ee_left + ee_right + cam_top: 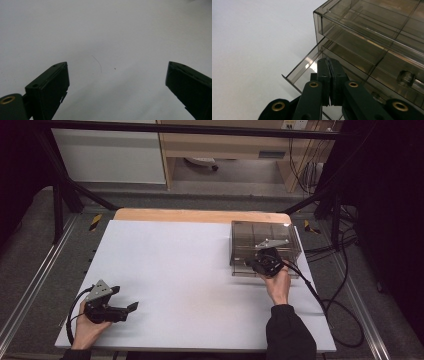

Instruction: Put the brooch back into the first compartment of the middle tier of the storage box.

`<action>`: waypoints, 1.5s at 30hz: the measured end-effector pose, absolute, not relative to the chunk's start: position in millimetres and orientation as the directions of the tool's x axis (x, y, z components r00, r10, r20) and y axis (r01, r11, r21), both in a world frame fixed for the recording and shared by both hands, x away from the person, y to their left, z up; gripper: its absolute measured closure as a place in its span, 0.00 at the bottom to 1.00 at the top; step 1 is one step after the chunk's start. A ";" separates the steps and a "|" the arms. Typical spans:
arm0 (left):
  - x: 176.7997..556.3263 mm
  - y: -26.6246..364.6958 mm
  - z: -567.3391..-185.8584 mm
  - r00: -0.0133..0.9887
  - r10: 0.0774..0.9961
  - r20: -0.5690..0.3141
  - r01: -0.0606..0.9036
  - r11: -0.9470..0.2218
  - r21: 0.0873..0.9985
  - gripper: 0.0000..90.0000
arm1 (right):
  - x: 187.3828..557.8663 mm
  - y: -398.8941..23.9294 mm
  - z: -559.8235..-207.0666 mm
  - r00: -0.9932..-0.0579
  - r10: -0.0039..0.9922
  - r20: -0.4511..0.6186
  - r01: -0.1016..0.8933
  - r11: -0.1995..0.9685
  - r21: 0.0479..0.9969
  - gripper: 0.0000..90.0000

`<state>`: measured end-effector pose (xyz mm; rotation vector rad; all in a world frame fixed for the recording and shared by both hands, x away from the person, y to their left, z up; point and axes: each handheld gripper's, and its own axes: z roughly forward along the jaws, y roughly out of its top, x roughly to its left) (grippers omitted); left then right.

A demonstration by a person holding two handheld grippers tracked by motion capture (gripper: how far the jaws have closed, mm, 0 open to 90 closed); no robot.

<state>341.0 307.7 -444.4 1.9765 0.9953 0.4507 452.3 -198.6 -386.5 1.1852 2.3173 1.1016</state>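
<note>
From the high view the white bench [190,285] carries a smoky clear drawer box [265,247] at its far right side, and the right tool [256,264] sits against the box's near face, with the person's right hand [278,284] behind it. That view is too small to tell how the jaws stand or whether any drawer is out.

The right gripper view settles both. The right tool [331,75] has its two black jaws pressed flat together, nothing visible between them. The box [372,32] rises ahead and to the right of them in that picture, and its lowest drawer [304,68] stands pulled partway out from the stack, its front corner jutting toward the bare bench at the left. The closed jaws lie over that open drawer, near its front wall; I cannot tell whether they touch it. A round knob [405,78] shows on a drawer front at the right edge.

The left tool [125,309] rests at the near left corner of the bench, well apart from the box, held in the left hand [90,327]. The left gripper view shows what the high view leaves vague: the left tool [117,82] has its jaws wide apart, with plain white bench between them.
</note>
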 end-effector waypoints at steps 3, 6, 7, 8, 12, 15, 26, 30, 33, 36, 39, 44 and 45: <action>340.8 307.8 -444.2 0.617 0.785 -0.056 0.476 -0.316 0.821 0.05 | 453.7 -196.9 -389.2 -0.605 0.794 0.068 0.556 0.360 0.749 0.98; 340.9 307.8 -444.3 0.617 0.785 -0.057 0.477 -0.315 0.821 0.06 | 454.7 -195.9 -392.3 -0.606 0.792 0.070 0.560 0.362 0.745 0.98; 340.9 307.7 -444.3 0.618 0.785 -0.056 0.476 -0.317 0.820 0.05 | 455.3 -195.4 -394.3 -0.603 0.794 0.074 0.565 0.360 0.743 0.98; 340.9 307.6 -444.4 0.618 0.785 -0.055 0.476 -0.317 0.820 0.05 | 455.3 -195.4 -394.3 -0.603 0.794 0.074 0.565 0.360 0.743 0.98; 341.1 307.6 -444.6 0.618 0.784 -0.057 0.477 -0.316 0.820 0.06 | 456.5 -193.3 -397.6 -0.600 0.796 0.077 0.572 0.360 0.737 0.98; 341.0 307.6 -444.5 0.618 0.784 -0.057 0.477 -0.316 0.820 0.05 | 457.0 -192.3 -399.2 -0.600 0.797 0.075 0.572 0.361 0.737 0.98; 341.1 307.4 -444.7 0.618 0.784 -0.057 0.477 -0.317 0.820 0.05 | 459.0 -189.2 -404.5 -0.603 0.795 0.069 0.581 0.378 0.721 0.98; 341.0 307.8 -444.4 0.618 0.784 -0.056 0.476 -0.316 0.821 0.06 | 459.3 -188.4 -405.9 -0.601 0.797 0.067 0.582 0.379 0.719 0.96; 341.0 307.9 -444.4 0.617 0.785 -0.056 0.476 -0.316 0.821 0.05 | 458.7 -188.9 -404.7 -0.596 0.800 0.065 0.580 0.373 0.724 0.94; 341.1 307.7 -444.5 0.618 0.784 -0.057 0.477 -0.316 0.820 0.05 | 457.9 -190.1 -402.5 -0.594 0.802 0.061 0.574 0.370 0.730 0.92; 341.1 307.8 -444.4 0.618 0.784 -0.057 0.477 -0.316 0.820 0.05 | 456.3 -191.9 -399.5 -0.593 0.803 0.058 0.569 0.367 0.736 0.90; 341.1 307.7 -444.4 0.618 0.784 -0.057 0.476 -0.316 0.820 0.05 | 452.0 -194.9 -394.0 -0.597 0.800 0.059 0.555 0.358 0.751 0.82; 341.1 307.6 -444.4 0.618 0.784 -0.057 0.477 -0.317 0.820 0.06 | 451.0 -195.5 -392.9 -0.599 0.798 0.061 0.551 0.355 0.755 0.79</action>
